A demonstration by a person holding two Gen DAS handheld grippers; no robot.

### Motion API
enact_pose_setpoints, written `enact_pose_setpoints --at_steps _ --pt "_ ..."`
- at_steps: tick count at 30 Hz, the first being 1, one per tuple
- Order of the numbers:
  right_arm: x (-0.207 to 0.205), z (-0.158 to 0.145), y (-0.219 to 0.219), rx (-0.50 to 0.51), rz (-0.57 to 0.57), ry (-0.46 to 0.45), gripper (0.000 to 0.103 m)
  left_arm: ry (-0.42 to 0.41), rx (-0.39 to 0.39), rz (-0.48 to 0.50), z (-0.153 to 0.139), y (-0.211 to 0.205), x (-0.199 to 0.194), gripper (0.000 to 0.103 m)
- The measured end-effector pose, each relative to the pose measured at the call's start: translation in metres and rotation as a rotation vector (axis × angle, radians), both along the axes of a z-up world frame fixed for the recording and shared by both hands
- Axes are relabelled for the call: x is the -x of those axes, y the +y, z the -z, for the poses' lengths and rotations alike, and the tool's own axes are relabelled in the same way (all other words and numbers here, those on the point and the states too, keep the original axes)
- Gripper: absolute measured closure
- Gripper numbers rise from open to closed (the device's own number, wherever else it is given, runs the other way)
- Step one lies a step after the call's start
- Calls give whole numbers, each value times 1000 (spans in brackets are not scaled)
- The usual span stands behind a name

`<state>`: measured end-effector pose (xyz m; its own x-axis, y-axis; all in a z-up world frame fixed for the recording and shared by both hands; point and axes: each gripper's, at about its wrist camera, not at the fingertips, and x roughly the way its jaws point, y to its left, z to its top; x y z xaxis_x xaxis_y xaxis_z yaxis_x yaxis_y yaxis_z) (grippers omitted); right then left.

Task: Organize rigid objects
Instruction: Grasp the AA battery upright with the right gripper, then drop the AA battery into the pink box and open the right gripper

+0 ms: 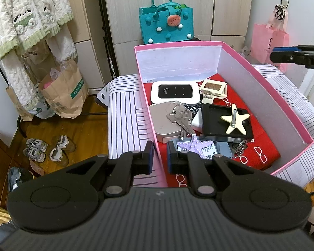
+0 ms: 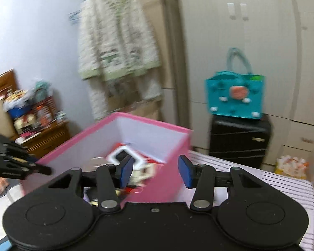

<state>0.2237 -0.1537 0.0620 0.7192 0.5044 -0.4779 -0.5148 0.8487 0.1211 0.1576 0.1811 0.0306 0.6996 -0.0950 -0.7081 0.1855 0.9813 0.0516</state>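
Now my left hand-held gripper (image 1: 159, 156) straddles the near left wall of the pink box (image 1: 282, 102), one finger outside and one inside; whether the pads touch the wall I cannot tell. The box sits on a striped cloth (image 1: 125, 113) that covers the surface under it. Inside, on a red lining, a white router (image 1: 174, 92) lies at the back, with a cream clip (image 1: 213, 90) just to its right. In front of the router a beige case (image 1: 164, 123) carries a bunch of keys (image 1: 181, 116). A black tray (image 1: 227, 123) to the right holds a cream starfish clip (image 1: 234, 119), and a purple starfish (image 1: 193, 146) lies near my left fingers. My right hand-held gripper (image 2: 156, 171) hangs with its jaws spread wide and nothing between them, above the right wall of the box (image 2: 169, 179); its view is blurred. From the left camera I see that gripper's tip (image 1: 282, 55) at the far right, above the box rim. A teal bag (image 1: 166, 25) stands behind the box on a black suitcase (image 2: 238, 142), and a robe (image 1: 27, 21) hangs to the left.
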Motion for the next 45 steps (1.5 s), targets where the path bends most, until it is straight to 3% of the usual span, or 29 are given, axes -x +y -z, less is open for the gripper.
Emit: enact_pose_setpoints --at_steps 7,12,18,21,23,25,34,39,45 --pt "-29 55 -19 159 43 -22 53 2 -2 -7 -1 -1 0 92" --pt "-58 83 -22 167 27 63 55 12 -9 -9 -2 -1 -1 92" --pt "-86 96 -19 120 -1 146 55 19 -4 -13 -3 0 -3 92" --pt "-93 107 -8 148 -14 164 56 19 -4 -13 -3 0 -3 92" --pt "-92 112 -1 185 -1 129 76 18 -6 -12 -3 0 -3 92" --pt "-88 112 3 192 -13 117 92 17 -7 -13 -2 0 -3 92" --pt "-65 103 2 174 36 108 92 15 3 -16 -2 -1 -2 92" --pt "-39 68 0 123 37 21 92 13 8 -15 -2 -1 -2 92" --pt "-3 25 15 19 -59 -51 92 10 12 -13 -2 1 -2 92"
